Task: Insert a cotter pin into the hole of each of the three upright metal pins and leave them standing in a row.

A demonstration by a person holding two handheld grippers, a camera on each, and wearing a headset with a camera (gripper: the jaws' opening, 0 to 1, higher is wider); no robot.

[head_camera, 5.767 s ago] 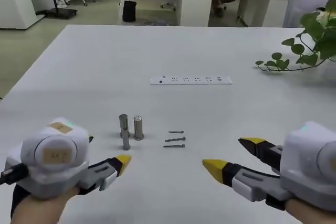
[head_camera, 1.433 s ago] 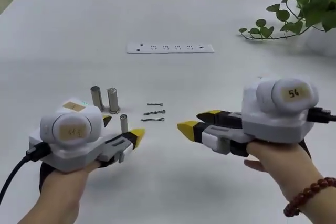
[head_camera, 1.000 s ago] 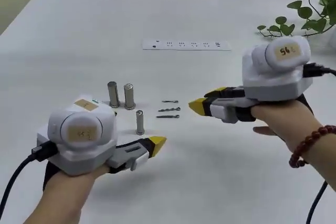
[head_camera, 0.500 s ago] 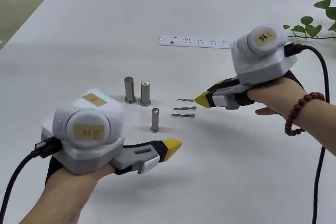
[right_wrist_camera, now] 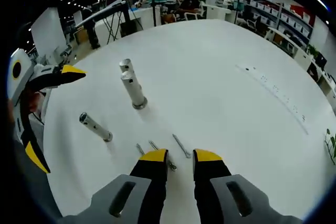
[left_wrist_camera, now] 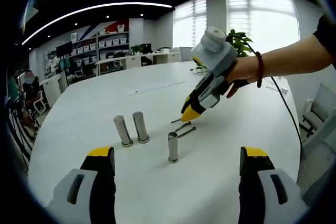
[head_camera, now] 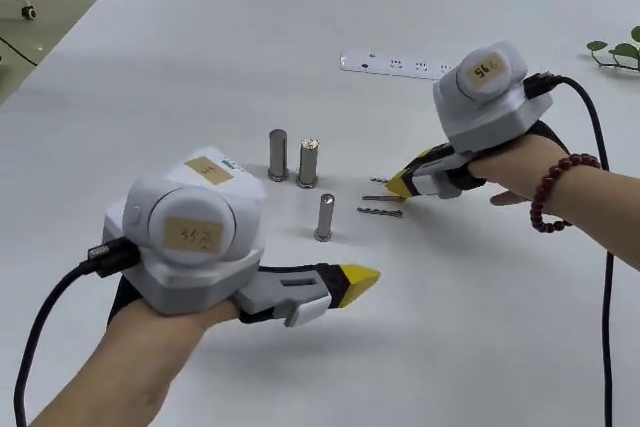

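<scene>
Currently, cotter pins [right_wrist_camera: 181,145]: three lie flat on the tabletop [head_camera: 480,327], close together and roughly parallel, between the metal pins and the right gripper.
Metal pins [head_camera: 308,163]: all three stand upright; two are side by side and the third stands apart from them, nearer the person, so they do not make a row.
Right gripper [right_wrist_camera: 181,157]: low over the cotter pins, tips just at their near ends; its fingers [right_wrist_camera: 155,157] are a narrow gap apart with nothing between them.
Left gripper [head_camera: 352,280]: held back from the metal pins; its fingers [left_wrist_camera: 100,156] are wide apart and hold nothing.
Cotter pin handling: thin, light, stiff wire, I judge; lying flat on a smooth top, it will likely skid or flick away under a careless pinch.
Cotter pin hold: best taken at the looped head, so the legs stay free to enter the hole.
Metal pin handling: solid and smooth, probably heavy for its size, yet narrow-footed and easy to topple with a sideways push.
Metal pin hold: low on the shank, clear of the cross hole; the hole is too small to place with confidence.
</scene>
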